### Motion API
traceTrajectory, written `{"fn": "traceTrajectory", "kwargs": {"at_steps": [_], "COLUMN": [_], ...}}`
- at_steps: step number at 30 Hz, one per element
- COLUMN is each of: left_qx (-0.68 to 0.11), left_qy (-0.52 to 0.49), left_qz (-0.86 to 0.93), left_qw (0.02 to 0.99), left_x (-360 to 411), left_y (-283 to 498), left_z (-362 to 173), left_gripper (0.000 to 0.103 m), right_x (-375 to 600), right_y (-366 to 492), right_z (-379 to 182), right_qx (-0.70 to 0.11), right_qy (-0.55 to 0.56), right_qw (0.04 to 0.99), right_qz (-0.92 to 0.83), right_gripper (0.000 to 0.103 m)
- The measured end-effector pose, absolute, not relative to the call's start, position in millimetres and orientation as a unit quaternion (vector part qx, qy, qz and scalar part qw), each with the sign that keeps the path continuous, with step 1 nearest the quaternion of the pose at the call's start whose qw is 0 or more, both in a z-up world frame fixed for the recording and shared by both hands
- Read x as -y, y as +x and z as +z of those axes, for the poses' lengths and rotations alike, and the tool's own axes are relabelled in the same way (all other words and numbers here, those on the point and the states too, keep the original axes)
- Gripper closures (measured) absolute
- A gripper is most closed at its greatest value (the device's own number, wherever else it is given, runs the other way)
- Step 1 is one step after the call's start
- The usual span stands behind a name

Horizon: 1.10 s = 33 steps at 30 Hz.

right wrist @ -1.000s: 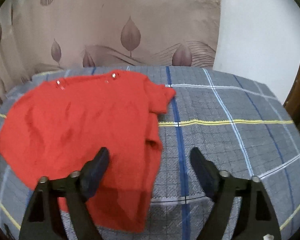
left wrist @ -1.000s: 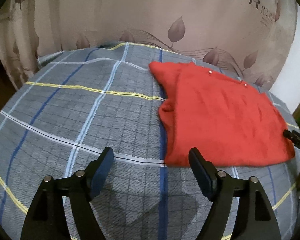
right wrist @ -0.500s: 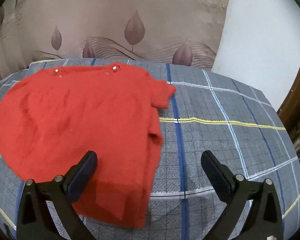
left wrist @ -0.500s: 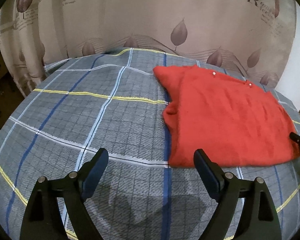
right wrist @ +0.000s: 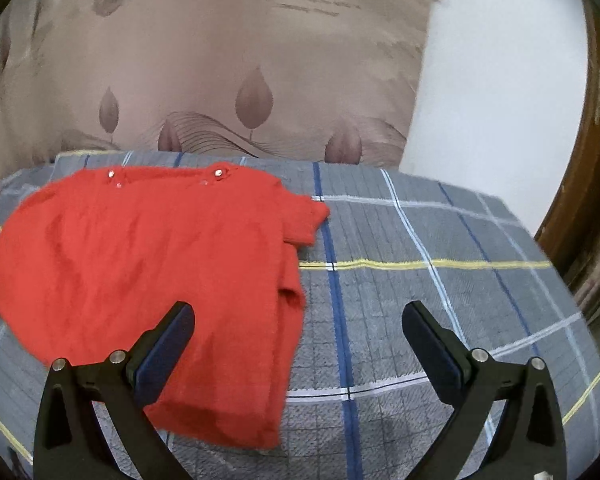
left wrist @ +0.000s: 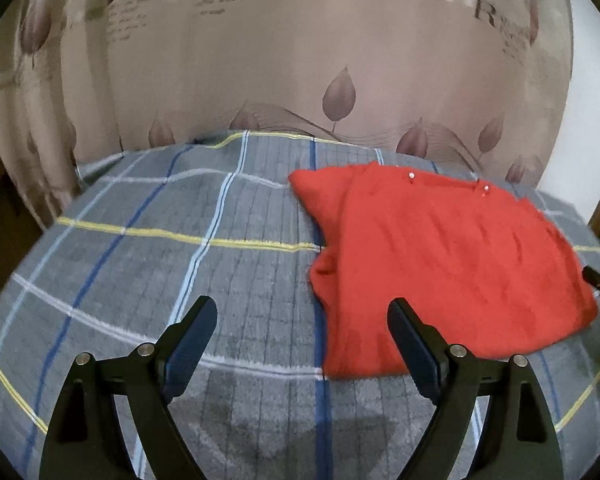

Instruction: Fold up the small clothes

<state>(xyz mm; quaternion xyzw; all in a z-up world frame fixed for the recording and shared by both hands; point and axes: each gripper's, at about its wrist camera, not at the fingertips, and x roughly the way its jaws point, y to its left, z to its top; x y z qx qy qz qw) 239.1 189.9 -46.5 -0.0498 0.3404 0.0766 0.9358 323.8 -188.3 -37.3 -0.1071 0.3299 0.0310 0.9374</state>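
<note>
The red sweater [left wrist: 440,264] lies flat on the checked bedspread [left wrist: 180,240], sleeves seemingly tucked in (hard to confirm), so folding looks partly done. Left gripper [left wrist: 302,334] and right gripper [right wrist: 298,330] hover near its front edge, both wide apart, holding nothing.

The left hand-held gripper [left wrist: 302,320] fills the bottom of its own view, its two black fingers rising from the lower corners and leaning inward toward mid-frame. Its jaws stand wide apart, dark pads facing each other, with nothing clamped between them. The right hand-held gripper [right wrist: 298,322] shows the same pose in its view: two black fingers reach up from the bottom edge, spread even wider, pads bare and pressing on nothing. Both point forward and downward. A sliver of the right one's dark tip shows at the left view's right edge.
</note>
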Motion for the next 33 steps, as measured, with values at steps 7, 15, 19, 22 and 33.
{"fn": "traceTrajectory", "kwargs": {"at_steps": [7, 15, 19, 22, 33], "left_qx": [-0.347, -0.346, -0.353, -0.369, -0.450], "left_qy": [-0.017, -0.002, 0.010, -0.005, -0.181], "left_qz": [0.071, 0.073, 0.064, 0.001, -0.160], "left_qw": [0.935, 0.935, 0.933, 0.929, 0.860], "left_x": [-179, -178, -176, -180, -230], "left_y": [253, 273, 284, 295, 351], "left_z": [-48, -46, -47, -47, -71], "left_gripper": [0.016, 0.016, 0.016, 0.016, 0.048], "right_x": [179, 184, 184, 185, 190], "right_y": [314, 313, 312, 314, 316], "right_z": [-33, -30, -31, -31, -32], "right_qx": [-0.302, -0.299, -0.301, -0.306, -0.313], "right_qy": [-0.136, -0.117, -0.118, -0.113, -0.099], "right_qw": [0.943, 0.946, 0.946, 0.945, 0.944], "right_qz": [0.027, 0.029, 0.029, 0.031, 0.037], "right_gripper": [0.000, 0.000, 0.000, 0.000, 0.000]}}
